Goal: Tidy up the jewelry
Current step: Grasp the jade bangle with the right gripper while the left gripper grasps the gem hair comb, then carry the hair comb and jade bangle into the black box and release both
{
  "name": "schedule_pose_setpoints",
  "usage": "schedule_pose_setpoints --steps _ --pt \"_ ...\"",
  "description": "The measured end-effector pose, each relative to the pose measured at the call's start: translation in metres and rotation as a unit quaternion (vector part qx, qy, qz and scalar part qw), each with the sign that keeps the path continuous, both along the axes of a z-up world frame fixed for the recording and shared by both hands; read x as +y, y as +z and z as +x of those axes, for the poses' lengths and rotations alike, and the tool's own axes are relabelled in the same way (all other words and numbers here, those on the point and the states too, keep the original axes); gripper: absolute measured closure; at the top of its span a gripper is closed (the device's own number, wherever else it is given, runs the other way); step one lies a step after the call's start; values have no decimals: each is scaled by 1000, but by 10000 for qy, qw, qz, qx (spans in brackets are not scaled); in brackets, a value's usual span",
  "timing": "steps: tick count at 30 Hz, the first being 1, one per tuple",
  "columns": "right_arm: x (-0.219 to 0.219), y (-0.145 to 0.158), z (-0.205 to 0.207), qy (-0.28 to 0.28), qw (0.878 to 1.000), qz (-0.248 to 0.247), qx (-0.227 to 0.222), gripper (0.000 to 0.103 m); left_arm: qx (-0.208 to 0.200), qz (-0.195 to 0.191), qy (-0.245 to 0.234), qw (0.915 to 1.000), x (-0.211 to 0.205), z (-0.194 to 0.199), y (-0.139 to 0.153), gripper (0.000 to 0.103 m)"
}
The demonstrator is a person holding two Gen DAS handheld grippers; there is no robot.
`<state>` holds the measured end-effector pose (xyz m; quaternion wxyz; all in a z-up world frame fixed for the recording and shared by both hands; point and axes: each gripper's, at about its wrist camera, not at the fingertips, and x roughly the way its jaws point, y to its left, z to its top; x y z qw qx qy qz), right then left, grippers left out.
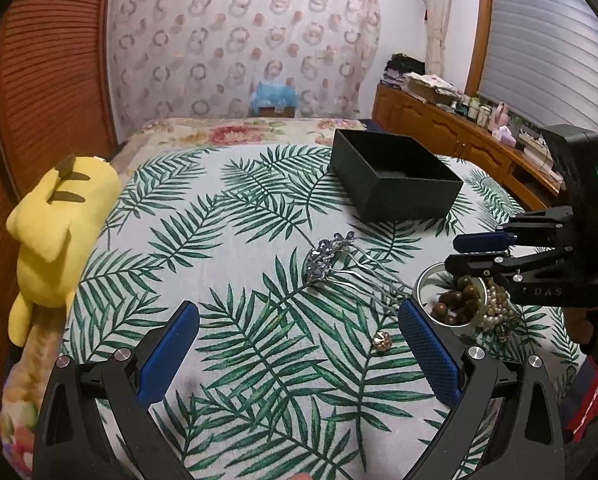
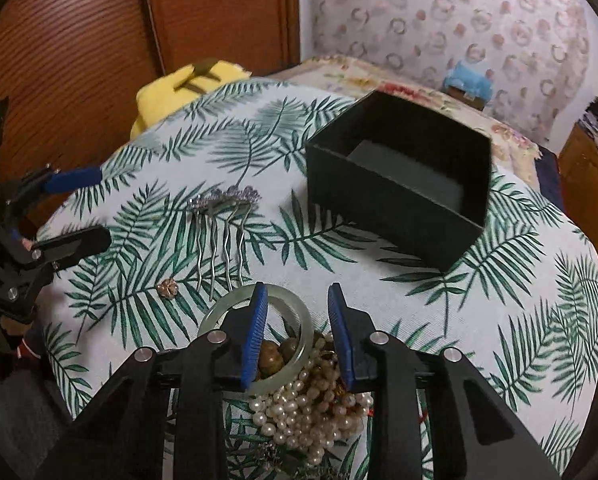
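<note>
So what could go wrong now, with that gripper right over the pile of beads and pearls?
The right hand-held gripper straddles the jade bangle's rim, one finger inside the ring. Closing on it might make the smooth bangle slip out. The pearl strand and brown beads lie tangled against it, so lifting could drag them along and scatter them short of the black box.

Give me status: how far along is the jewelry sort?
Barely started. Done: nothing; the black box is empty. In hand: nothing gripped; the right hand-held gripper is open above the bangle and pearls, and the left hand-held gripper is open and idle. Left: hair comb, small brooch, bangle, brown beads and pearls, all on the cloth.
</note>
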<state>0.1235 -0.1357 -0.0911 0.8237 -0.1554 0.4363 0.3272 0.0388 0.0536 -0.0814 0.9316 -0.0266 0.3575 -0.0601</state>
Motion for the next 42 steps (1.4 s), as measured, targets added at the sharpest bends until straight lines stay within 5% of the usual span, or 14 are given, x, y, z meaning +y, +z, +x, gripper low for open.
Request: schedule_pose_setpoints --steps 8,12,19,27,42 --pt "9 -15 8 145 9990 -368 199 70 202 -143 -53 9997 11 8 -10 6" --pt "11 -19 9 216 9987 -390 239 85 259 -226 -146 9993 14 16 -11 6" --pt "-8 -4 10 144 9997 121 132 92 464 -422 -442 9971 7 43 -14 9" --pt "-24 19 8 178 9984 531 -87 93 762 -380 -675 9941 -5 76 -16 45" --pt "-36 39 36 -52 9961 871 -107 92 1152 -174 -753 9903 -8 102 -24 78"
